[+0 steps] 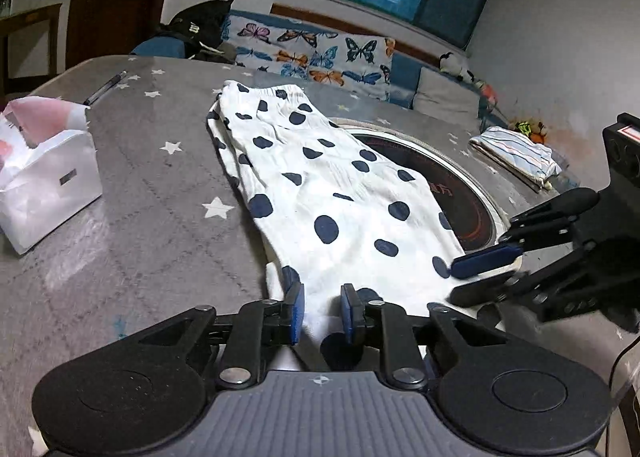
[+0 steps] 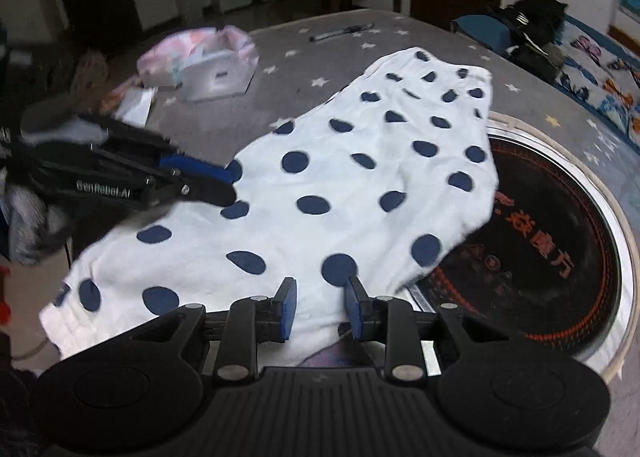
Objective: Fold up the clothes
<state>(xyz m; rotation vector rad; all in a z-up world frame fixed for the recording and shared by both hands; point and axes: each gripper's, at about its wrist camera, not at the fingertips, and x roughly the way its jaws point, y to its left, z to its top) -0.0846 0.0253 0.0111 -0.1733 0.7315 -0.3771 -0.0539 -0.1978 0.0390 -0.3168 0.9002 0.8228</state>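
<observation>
The left gripper (image 1: 322, 311) is sitting at the near hem of the polka-dot garment (image 1: 320, 193), its blue pads standing apart with white cloth lying between them; the pads are not pressing together, so it is gripping nothing firmly. The right gripper (image 2: 318, 307) is doing much the same at the other near corner, jaws parted with fabric lying between the pads but not clamped. In the left view the right gripper is showing from the side, its fingers close together at the hem, so how far they are closing is hard to judge there.

The garment is lying spread on the grey star-patterned table (image 1: 152, 185), waistband at the far end, one side draping over the round cooktop (image 2: 540, 241) set into the table.

Risks, as I judge them: if the jaws are closing on only the top layer, the lower layer is likely staying behind and the fold is coming out skewed. If one side is catching more cloth than the other, the hem is lifting unevenly. Dragging could snag cloth on the cooktop's rim. The tissue box (image 1: 52, 185) and pen (image 1: 106, 87) are lying well apart to the left, and the folded striped cloth (image 1: 516, 155) to the far right, so a wide swing could still be brushing them.
</observation>
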